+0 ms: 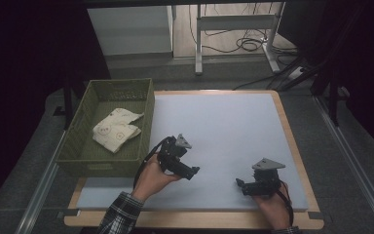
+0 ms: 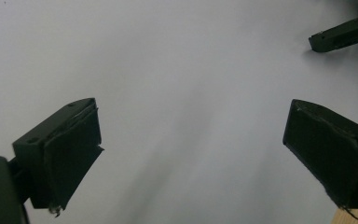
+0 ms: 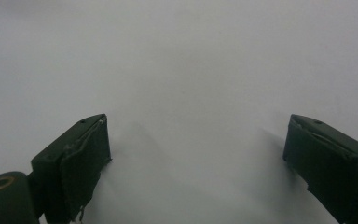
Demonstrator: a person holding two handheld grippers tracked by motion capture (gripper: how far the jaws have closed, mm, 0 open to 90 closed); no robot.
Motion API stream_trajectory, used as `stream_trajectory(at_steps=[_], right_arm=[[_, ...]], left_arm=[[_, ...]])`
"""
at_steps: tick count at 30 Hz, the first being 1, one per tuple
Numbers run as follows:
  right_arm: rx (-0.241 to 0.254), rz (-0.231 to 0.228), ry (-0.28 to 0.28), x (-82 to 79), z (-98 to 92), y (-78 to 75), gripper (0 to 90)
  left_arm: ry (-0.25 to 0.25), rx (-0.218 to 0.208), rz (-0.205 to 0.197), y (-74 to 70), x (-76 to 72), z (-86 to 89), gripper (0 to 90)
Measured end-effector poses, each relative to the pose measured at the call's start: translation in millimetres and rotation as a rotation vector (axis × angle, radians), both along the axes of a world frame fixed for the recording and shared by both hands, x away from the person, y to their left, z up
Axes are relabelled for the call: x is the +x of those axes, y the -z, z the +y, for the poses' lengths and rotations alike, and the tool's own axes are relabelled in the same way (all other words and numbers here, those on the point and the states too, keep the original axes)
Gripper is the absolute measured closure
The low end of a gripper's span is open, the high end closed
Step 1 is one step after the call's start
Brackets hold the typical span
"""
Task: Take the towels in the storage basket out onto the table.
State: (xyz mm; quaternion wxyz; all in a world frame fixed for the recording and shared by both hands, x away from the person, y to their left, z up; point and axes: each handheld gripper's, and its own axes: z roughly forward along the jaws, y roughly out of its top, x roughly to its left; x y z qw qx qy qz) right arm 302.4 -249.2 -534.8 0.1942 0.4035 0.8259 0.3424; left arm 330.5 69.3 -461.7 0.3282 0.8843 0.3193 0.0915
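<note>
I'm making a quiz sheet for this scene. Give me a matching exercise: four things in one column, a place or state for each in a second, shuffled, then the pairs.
Things:
1. folded cloth
2. green basket
3. left claw
4. right claw

Places or states:
A. open, above the pale mat near its right front part
B. lying inside the basket
C. standing at the table's left edge
D. open, above the mat just right of the basket

Pairs: 1-B, 2-C, 3-D, 4-A
</note>
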Motion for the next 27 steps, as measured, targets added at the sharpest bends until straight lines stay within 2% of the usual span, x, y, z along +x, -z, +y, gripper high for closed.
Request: stream_trajectory(at_steps=[5, 13, 20, 27], right_arm=[[0.002, -0.001, 0.001, 0.0, 0.1, 0.1, 7.4], [0.001, -0.001, 0.000, 0.1, 0.0, 0.1, 7.5], [0.001, 0.000, 0.000, 0.0, 0.0, 0.1, 7.5], [0.002, 0.000, 0.001, 0.0, 0.1, 0.1, 7.4]], left_arm=[[-0.004, 0.001, 0.006, -8.8, 10.0, 4.0, 4.5], [-0.016, 0.025, -0.009, -26.0, 22.1, 12.6, 4.4], [-0.057, 0.029, 0.011, -39.0, 35.6, 25.4, 4.4], [-0.085, 0.051, -0.002, -51.3, 46.5, 38.7, 4.8]])
